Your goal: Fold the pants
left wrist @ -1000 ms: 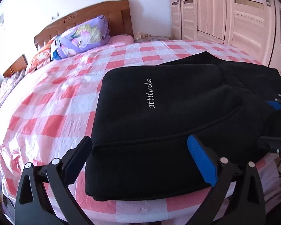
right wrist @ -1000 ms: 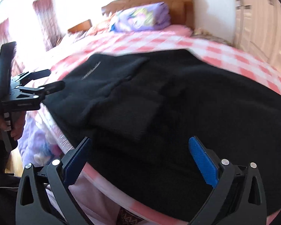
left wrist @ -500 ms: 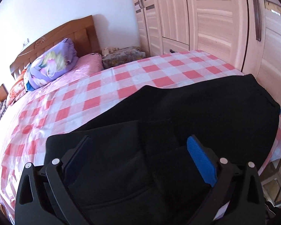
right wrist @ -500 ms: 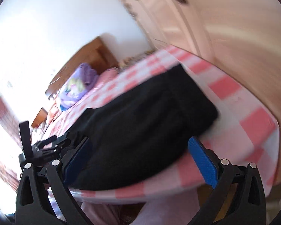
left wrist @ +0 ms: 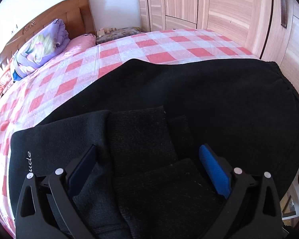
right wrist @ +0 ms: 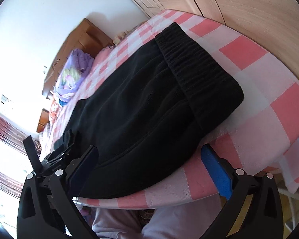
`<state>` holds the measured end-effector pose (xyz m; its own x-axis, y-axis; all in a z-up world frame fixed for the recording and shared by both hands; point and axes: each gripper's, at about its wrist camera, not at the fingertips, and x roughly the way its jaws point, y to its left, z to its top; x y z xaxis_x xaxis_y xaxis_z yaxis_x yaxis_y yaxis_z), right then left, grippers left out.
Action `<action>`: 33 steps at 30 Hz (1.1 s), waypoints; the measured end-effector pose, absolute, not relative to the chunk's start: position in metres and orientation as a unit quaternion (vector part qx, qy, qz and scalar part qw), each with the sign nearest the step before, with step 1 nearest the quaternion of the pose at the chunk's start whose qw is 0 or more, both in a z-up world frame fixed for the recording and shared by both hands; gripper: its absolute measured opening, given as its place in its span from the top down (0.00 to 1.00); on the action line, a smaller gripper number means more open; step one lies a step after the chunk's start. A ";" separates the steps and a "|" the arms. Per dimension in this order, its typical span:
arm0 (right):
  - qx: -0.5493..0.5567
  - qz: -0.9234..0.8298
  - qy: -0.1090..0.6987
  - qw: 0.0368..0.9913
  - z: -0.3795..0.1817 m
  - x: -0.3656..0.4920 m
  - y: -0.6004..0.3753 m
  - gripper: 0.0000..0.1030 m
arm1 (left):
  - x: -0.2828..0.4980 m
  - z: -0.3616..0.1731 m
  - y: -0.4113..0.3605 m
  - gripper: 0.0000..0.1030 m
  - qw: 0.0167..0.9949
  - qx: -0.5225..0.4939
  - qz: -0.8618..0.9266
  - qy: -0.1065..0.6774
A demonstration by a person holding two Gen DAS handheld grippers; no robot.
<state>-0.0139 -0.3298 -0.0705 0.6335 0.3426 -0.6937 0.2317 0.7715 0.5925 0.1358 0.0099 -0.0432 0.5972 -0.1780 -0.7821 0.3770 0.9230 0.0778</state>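
Black pants [left wrist: 199,99] lie on the pink checked bed [left wrist: 159,45], the leg end folded over on the near left with white lettering [left wrist: 29,162]. My left gripper [left wrist: 147,167] is open just above the folded cuffs [left wrist: 141,139]. In the right wrist view the pants [right wrist: 149,107] stretch from the ribbed waistband [right wrist: 197,65] at the right to the left. My right gripper [right wrist: 149,169] is open at the bed's near edge, over the pants' near hem. The left gripper [right wrist: 49,159] shows at the left there.
A purple folded quilt [left wrist: 39,47] and wooden headboard [left wrist: 55,20] stand at the bed's far end. Wooden wardrobe doors [left wrist: 229,10] run along the right. The bed's near edge [right wrist: 179,195] drops to the floor below my right gripper.
My left gripper has moved right and forward over the folded leg end. My right gripper has swung right toward the waistband, tilted. Both stay open.
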 end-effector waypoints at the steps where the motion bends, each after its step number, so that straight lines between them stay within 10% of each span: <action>1: 0.329 0.027 0.440 0.835 -0.069 -0.011 -0.327 0.04 | 0.137 -0.043 0.012 0.02 0.885 0.112 -0.159 0.422; 33: 0.405 -0.038 0.393 0.825 -0.073 0.011 -0.326 0.04 | 0.134 -0.042 0.019 0.02 0.891 0.078 -0.185 0.407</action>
<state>0.0107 -0.3263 -0.0732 0.6885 0.2559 -0.6786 0.3808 0.6687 0.6386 0.1337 0.0194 -0.0420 0.6003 -0.2661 -0.7542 0.3930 0.9195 -0.0117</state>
